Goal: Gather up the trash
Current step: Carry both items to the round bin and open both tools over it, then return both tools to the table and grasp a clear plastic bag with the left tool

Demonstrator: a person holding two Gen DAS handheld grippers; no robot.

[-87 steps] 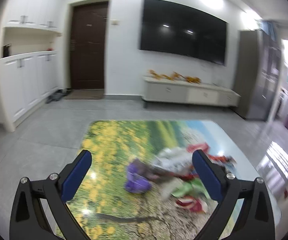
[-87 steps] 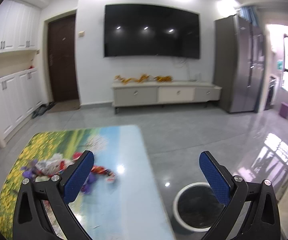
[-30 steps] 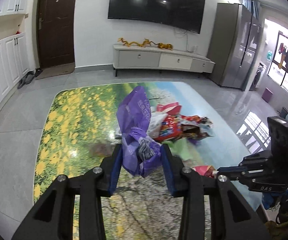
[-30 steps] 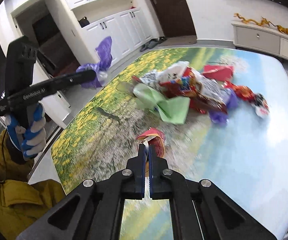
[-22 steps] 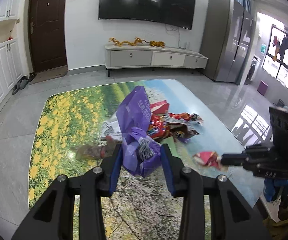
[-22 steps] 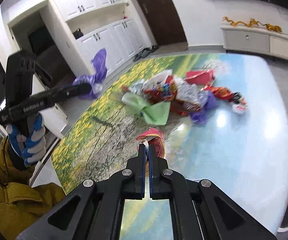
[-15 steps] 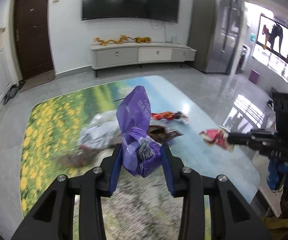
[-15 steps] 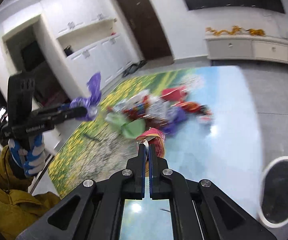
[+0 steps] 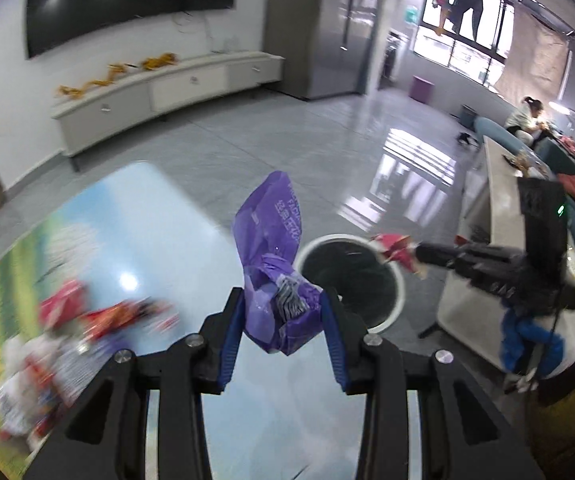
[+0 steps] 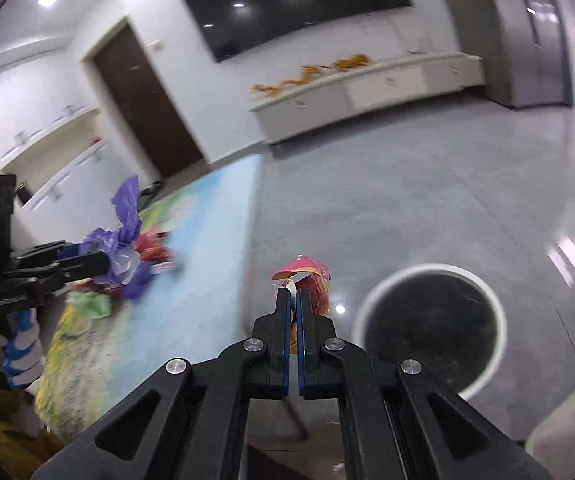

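My left gripper (image 9: 281, 300) is shut on a crumpled purple plastic bag (image 9: 275, 252), held above the table's right end; it also shows in the right wrist view (image 10: 121, 236). My right gripper (image 10: 294, 300) is shut on a red wrapper (image 10: 311, 280), held over the floor left of the round white-rimmed bin (image 10: 431, 324). In the left wrist view the red wrapper (image 9: 395, 250) hangs over the rim of the bin (image 9: 351, 276). Blurred trash (image 9: 67, 328) lies in a pile on the picture-printed table (image 9: 147, 216).
A low white TV cabinet (image 9: 159, 88) stands at the far wall under a black TV. A grey fridge (image 9: 327, 24) is at the right. A white counter (image 9: 499, 200) stands beyond the bin. Glossy grey floor tiles surround the table.
Both grippers have swung right, away from the trash pile toward the bin. The red wrapper is now at the bin's rim. Both grips are unchanged.
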